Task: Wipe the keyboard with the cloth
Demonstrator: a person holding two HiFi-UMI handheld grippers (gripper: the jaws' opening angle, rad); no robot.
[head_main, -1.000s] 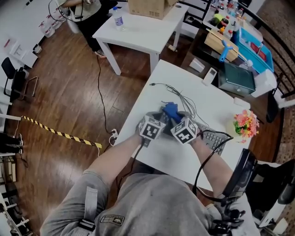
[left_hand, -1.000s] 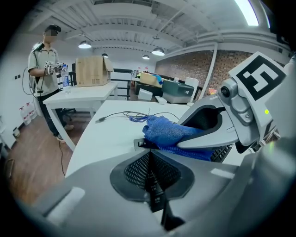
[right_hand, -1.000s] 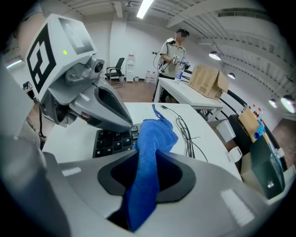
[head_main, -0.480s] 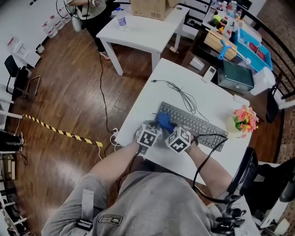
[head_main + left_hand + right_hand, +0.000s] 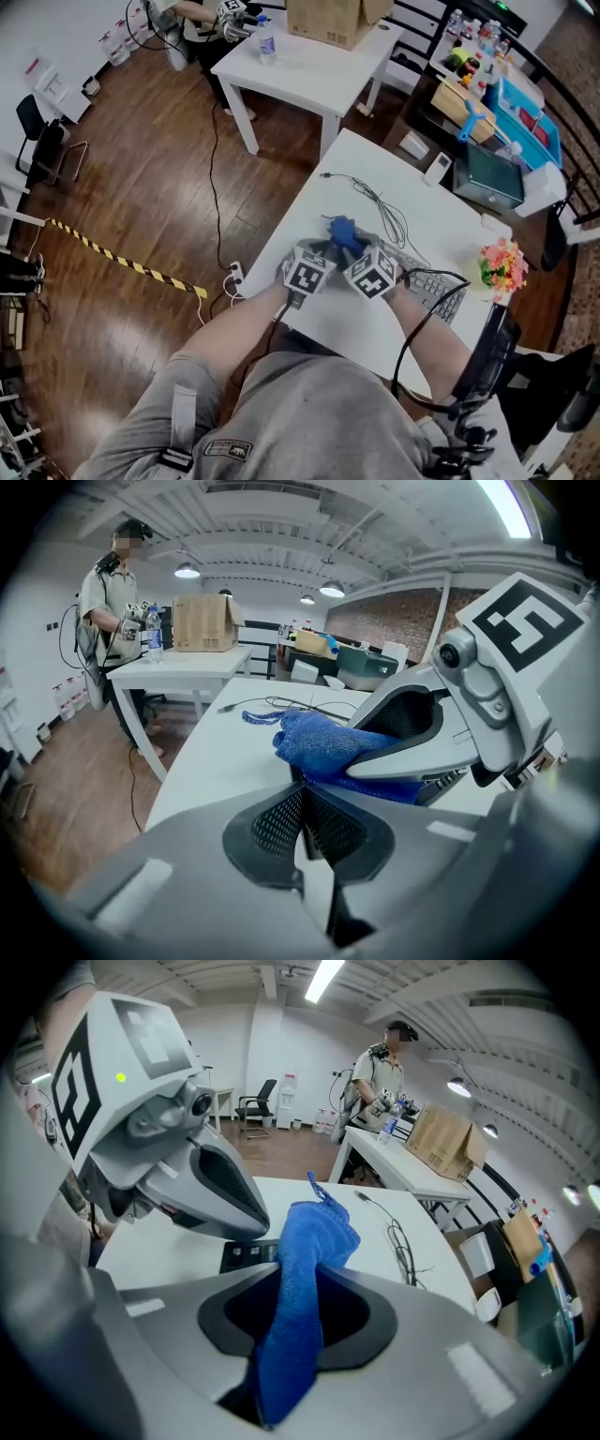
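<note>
One blue cloth (image 5: pixel 305 1269) matters here. It is pinched between the jaws of the right gripper (image 5: pixel 354 246), with a bunched tuft poking out past the tips over the left end of the keyboard (image 5: pixel 429 281). From where I stand I can't tell how firmly it presses on the keys. The left gripper (image 5: pixel 302 803) sits just beside it, jaws together on nothing, so as far as I can see nothing pins the keyboard to the table (image 5: pixel 356 328).

That is my worry: a firm stroke could shove the keyboard sideways rather than wipe it. The tuft is narrow, so a pass may miss rows. The cable (image 5: pixel 382 204) loops loosely just behind and could snag the cloth. With the two grippers this close together, they might knock into each other.
</note>
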